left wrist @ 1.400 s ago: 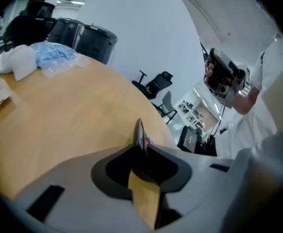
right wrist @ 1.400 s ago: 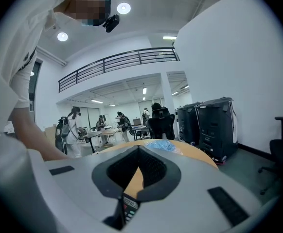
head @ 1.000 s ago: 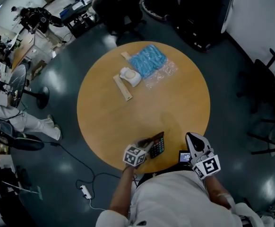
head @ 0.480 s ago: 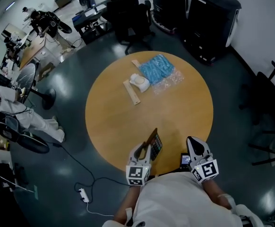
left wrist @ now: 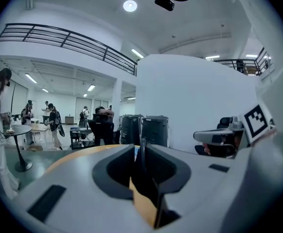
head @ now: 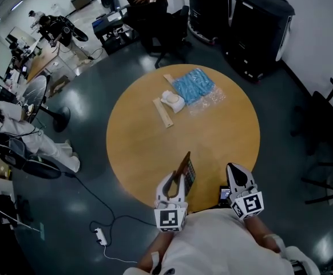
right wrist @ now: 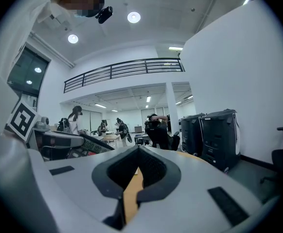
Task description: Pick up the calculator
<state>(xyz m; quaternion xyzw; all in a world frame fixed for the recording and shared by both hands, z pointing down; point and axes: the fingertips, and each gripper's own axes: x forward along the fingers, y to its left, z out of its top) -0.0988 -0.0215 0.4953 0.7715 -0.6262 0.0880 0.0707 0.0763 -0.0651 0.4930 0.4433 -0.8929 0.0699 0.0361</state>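
The black calculator (head: 187, 171) stands tilted on edge above the near rim of the round wooden table (head: 149, 148), and my left gripper (head: 175, 180) is shut on its near end. In the left gripper view the calculator (left wrist: 142, 163) is a thin dark edge clamped between the jaws of the left gripper (left wrist: 142, 152). My right gripper (head: 233, 168) hovers to the right of it, its fingers drawn together on nothing. The right gripper view shows the right gripper (right wrist: 138, 155) shut, with the calculator (right wrist: 95, 147) off to its left.
A small dark device (head: 225, 193) lies at the table's near rim by the right gripper. At the far side lie a blue packet (head: 194, 85), a clear bag (head: 207, 101), a white object (head: 172, 100) and wooden strips (head: 163, 113). Chairs, black bins (head: 259, 16) and people surround the table.
My left gripper has risen with the calculator and swung to point forward, so the calculator now stands up on edge instead of lying low over the table. The right gripper has stayed put.
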